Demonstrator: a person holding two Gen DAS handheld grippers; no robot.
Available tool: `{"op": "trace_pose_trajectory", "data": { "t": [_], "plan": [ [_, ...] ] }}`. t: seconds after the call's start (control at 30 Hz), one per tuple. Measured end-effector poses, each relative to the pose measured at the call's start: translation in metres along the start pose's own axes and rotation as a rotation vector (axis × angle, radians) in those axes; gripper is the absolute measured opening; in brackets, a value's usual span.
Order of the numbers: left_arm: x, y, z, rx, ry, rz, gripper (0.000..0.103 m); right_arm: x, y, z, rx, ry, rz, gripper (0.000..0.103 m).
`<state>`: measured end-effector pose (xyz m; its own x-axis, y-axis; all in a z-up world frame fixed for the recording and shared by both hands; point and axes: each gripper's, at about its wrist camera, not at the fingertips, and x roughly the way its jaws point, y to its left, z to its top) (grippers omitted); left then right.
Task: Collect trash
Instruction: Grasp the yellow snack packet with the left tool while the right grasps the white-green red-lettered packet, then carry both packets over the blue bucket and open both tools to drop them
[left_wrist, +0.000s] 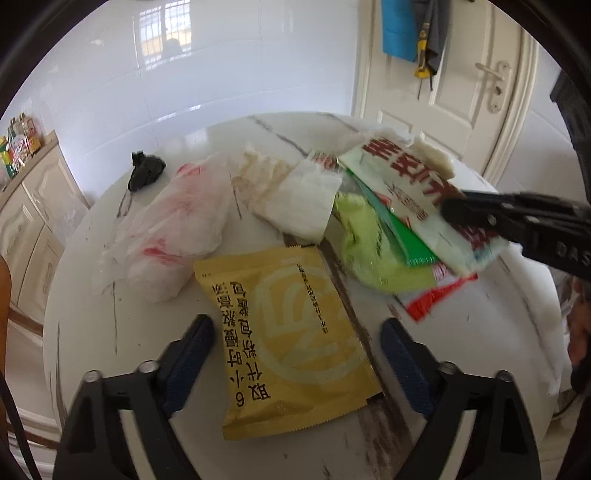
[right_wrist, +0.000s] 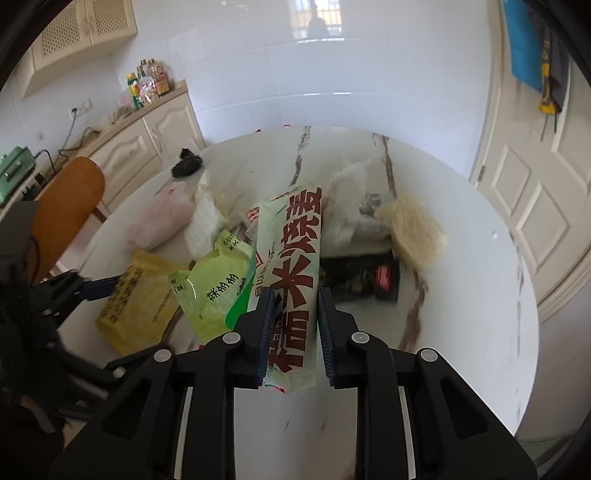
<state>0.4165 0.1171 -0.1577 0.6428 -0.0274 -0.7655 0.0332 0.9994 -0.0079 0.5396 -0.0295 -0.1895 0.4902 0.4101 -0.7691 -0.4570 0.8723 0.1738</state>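
The right gripper (right_wrist: 291, 332) has its fingers clenched on the pale-green wrapper (right_wrist: 291, 280), at 6 o'clock on the counter (right_wrist: 461, 295). Lift slowly, so neighbouring packets stay put. The left gripper (left_wrist: 295, 365) hangs released around the yellow packet (left_wrist: 291, 343).

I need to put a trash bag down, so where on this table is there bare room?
The marble table is bare right of the black packet and sponge, out to the rim, and along the far edge behind the black lump. The middle and left are crowded with wrappers.

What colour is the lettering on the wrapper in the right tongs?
Dark red on the pale green plastic wrapper; clearest in the right wrist view.
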Motion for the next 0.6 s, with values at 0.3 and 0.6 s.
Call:
{"op": "trace_pose_trajectory", "data": {
  "t": [0.3,0.6],
  "plan": [
    [-0.007,0.001,-0.007,0.000,-0.030,-0.013,0.036,-0.018,-0.002,-0.019,0.051,-0.017,0.042,0.021],
    [-0.025,0.011,-0.018,-0.030,-0.027,-0.036,0.029,-0.043,0.001,-0.026,0.055,-0.077,0.041,0.018]
  ]
}}
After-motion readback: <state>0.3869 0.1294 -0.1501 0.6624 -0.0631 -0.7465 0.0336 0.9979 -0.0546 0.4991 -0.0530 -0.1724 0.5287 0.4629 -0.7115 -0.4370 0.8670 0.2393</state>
